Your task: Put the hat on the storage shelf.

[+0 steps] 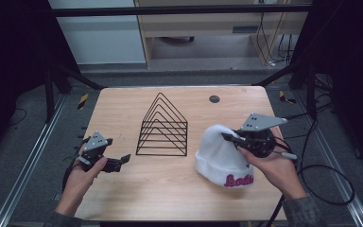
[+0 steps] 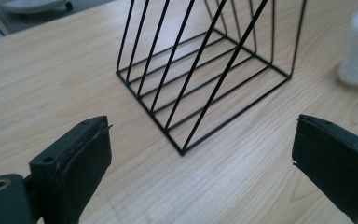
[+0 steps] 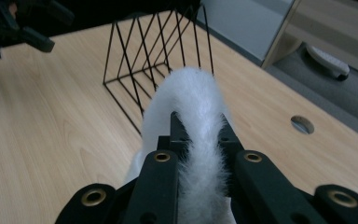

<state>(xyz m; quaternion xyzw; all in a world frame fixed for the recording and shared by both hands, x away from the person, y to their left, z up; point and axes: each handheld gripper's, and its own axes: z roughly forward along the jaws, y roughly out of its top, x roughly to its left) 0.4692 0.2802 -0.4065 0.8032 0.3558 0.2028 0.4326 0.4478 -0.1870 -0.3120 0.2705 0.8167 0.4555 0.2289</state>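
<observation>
Presently the right gripper (image 1: 230, 137) is pinching a fold of the white knit beanie (image 1: 220, 153), its jaws closed on the fabric near the crown. The beanie is sitting on the wooden table (image 1: 123, 189), right of the black wire rack (image 1: 162, 127) and apart from it, with pink lettering showing on its cuff. The left gripper (image 1: 123, 161) is hovering near the rack's front corner, jaws wide apart and holding nothing. By appearance the beanie is light, soft and limp; it is likely sagging and stretching when lifted. The doubled cuff is probably offering the firmer hold.
</observation>
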